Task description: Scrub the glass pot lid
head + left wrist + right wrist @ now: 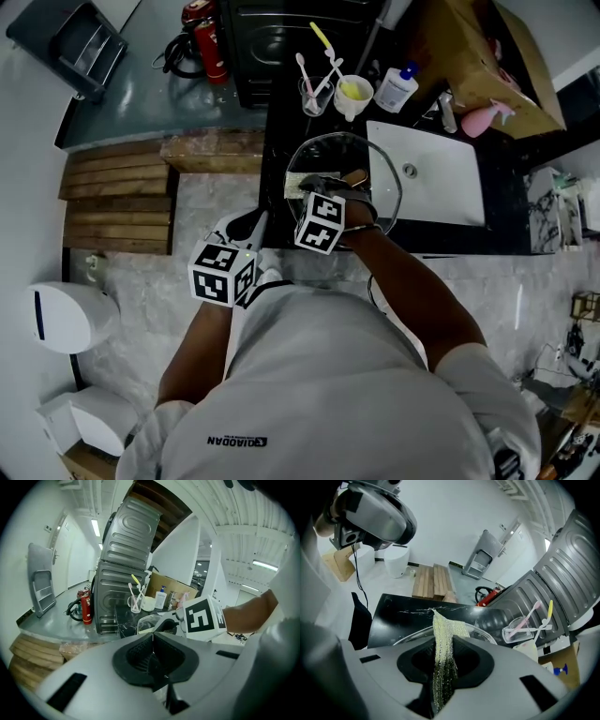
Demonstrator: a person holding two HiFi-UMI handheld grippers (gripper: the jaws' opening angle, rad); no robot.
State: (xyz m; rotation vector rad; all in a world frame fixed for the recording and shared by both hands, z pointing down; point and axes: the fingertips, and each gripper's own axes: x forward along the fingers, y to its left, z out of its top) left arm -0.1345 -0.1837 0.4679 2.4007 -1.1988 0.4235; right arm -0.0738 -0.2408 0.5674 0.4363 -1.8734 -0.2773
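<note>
Near the white sink (pixel 450 187) stand a toothbrush glass (pixel 314 97), a white cup (pixel 352 97) and a pump bottle (pixel 396 89).

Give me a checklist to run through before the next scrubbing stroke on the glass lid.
1. Scrub cloth clamped in right gripper: ok.
2. Right gripper over the glass lid: ok; whether the cloth touches it, cannot tell.
3. Left gripper steadying the lid: not ok; shut, empty, held back from the counter.
4. Lid lying flat: cannot tell; its edge overlaps the sink in the head view.
5. Toothbrush cups clear of the stroke: ok, standing apart behind the lid.
</note>
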